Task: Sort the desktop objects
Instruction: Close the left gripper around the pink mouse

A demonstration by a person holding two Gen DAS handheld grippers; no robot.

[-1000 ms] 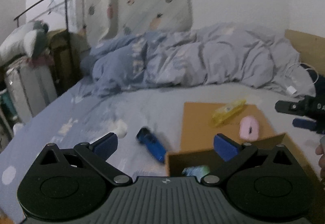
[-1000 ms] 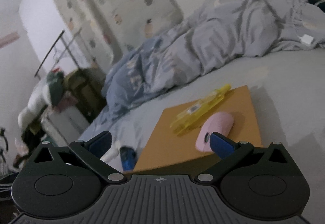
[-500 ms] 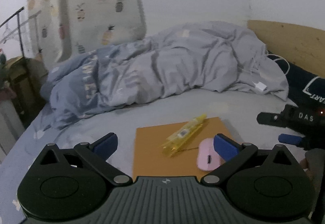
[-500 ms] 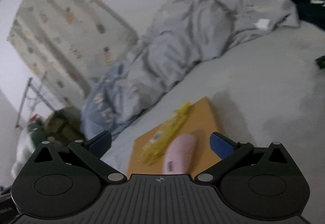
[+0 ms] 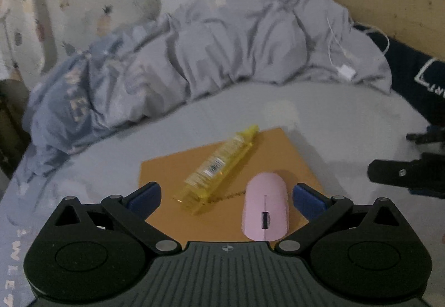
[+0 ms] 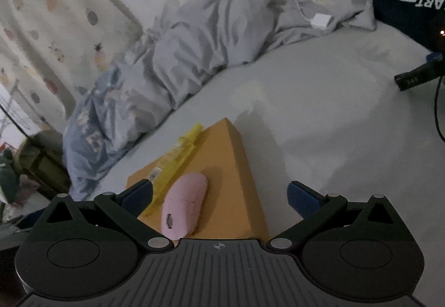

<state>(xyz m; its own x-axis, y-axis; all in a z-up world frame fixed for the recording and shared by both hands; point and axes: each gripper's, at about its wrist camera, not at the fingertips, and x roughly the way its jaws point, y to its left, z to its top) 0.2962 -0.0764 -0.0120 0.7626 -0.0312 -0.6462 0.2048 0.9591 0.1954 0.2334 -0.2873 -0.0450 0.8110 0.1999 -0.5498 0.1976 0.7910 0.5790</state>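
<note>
Left wrist view has swung onto the pink mouse; both tongs gape empty, ready to grab.

You saw a smooth matt pink plastic mouse, a glossy clear yellow plastic tube, matt brown cardboard, and rumpled grey cloth bedding.

Dim, flat indoor light; soft shadows; motion blur; fisheye bending at edges.
</note>
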